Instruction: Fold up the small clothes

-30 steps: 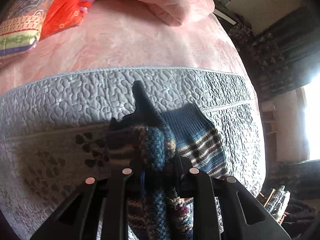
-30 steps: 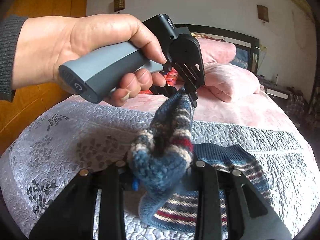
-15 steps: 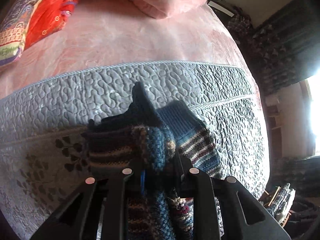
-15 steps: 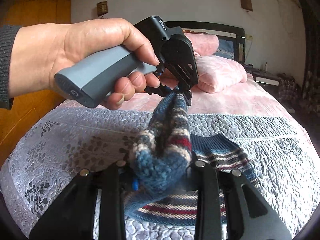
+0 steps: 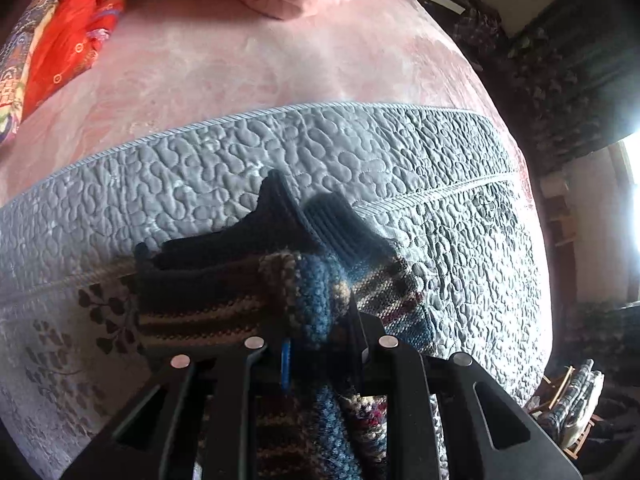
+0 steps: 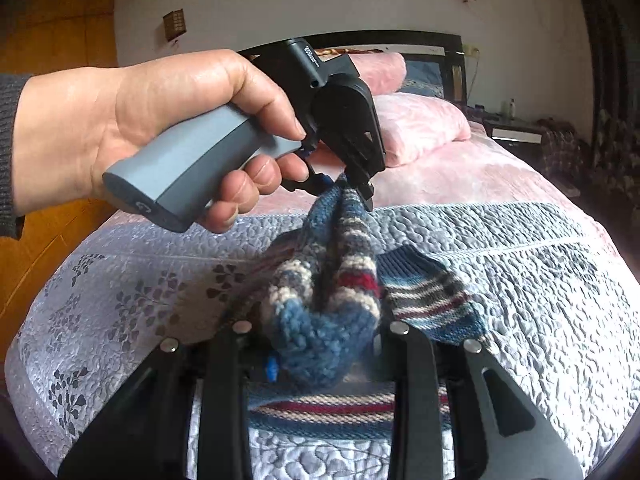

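Both tongs are clamped onto the same striped knit garment (image 6: 320, 292), a chunky blue, cream and red thing that looks like a small sweater. The right tongs (image 6: 320, 356) bite a bunched-up fold close to the lens, so the fingertips are buried in wool. The left tongs (image 6: 362, 192) pinch another bunch higher up, held by a hand (image 6: 152, 132) wrapped round the grey grip, with a dark sleeve cut off at the frame edge. From the left wrist view the left tongs (image 5: 320, 344) have yarn stuffed between them too, and the shaded part of the garment is hard to read. The rest of it lies on the grey quilted bedspread (image 6: 540, 280) of the bed. Beyond are a pink blanket (image 5: 248, 64), pink pillows (image 6: 420, 124) and a red patterned cloth (image 5: 72, 40).
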A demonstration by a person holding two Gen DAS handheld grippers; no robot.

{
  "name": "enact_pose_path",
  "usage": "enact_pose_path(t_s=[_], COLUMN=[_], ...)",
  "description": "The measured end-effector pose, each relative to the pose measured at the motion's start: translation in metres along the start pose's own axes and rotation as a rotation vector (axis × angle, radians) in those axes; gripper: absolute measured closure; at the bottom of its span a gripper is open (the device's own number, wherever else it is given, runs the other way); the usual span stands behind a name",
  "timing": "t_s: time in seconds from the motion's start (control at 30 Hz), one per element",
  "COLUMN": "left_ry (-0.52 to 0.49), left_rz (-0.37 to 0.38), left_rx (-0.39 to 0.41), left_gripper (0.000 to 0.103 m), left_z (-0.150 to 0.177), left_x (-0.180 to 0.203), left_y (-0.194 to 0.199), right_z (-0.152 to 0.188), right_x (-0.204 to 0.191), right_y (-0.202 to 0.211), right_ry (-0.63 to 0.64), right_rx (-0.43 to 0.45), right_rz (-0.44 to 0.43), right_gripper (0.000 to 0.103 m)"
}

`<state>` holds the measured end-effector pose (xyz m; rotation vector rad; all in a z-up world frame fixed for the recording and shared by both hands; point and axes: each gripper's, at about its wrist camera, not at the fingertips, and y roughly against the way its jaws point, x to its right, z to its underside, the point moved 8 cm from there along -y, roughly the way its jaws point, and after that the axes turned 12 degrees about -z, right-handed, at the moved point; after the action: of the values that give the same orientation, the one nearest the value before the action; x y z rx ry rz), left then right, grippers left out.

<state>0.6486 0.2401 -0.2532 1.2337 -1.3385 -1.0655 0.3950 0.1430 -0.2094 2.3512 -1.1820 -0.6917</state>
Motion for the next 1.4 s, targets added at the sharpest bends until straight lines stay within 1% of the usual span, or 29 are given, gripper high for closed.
enact_pose_path(t_s=[0.13, 0.43, 0.77, 1.03, 1.17, 1.27, 1.33, 1.4], left_ry=[-0.013, -0.041, -0.043, -0.034, -0.006, -0.008, 0.002, 0.010], left_rz=[-0.009, -0.055, -0.144, -0.200, -0.229, -0.259, -0.260, -0.257], left_rx=[-0.006, -0.005, 0.027, 0.050, 0.068, 0.092, 0.104, 0.121], left_gripper=[0.082, 0.082, 0.082, 0.081, 0.081, 0.081, 0.080, 0.078], left_z=[-0.001, -0.004, -0.009, -0.010, -0.011, -0.012, -0.012, -0.012], left_x=[0.016, 0.048, 0.067, 0.077, 0.080, 0.085, 0.088, 0.090], left_y=[-0.010, -0.035, -0.054, -0.069, -0.073, -0.074, -0.076, -0.077], right_z=[0.007, 0.025, 0.044, 0.065, 0.071, 0.079, 0.083, 0.087], right_x=[0.014, 0.048, 0.079, 0.106, 0.118, 0.134, 0.140, 0.145], right_y=[0.003, 0.007, 0.005, 0.000, -0.001, -0.004, -0.007, -0.009], right_ry=[-0.025, -0.110, -0.208, -0.299, -0.365, -0.507, -0.567, -0.630], right_rx=[-0.002, -0.009, -0.032, -0.071, -0.090, -0.101, -0.109, -0.114], right_rz=[0.008, 0.015, -0.005, -0.075, -0.162, -0.261, -0.301, -0.350], right_gripper=[0.075, 0.075, 0.075, 0.075, 0.075, 0.075, 0.074, 0.071])
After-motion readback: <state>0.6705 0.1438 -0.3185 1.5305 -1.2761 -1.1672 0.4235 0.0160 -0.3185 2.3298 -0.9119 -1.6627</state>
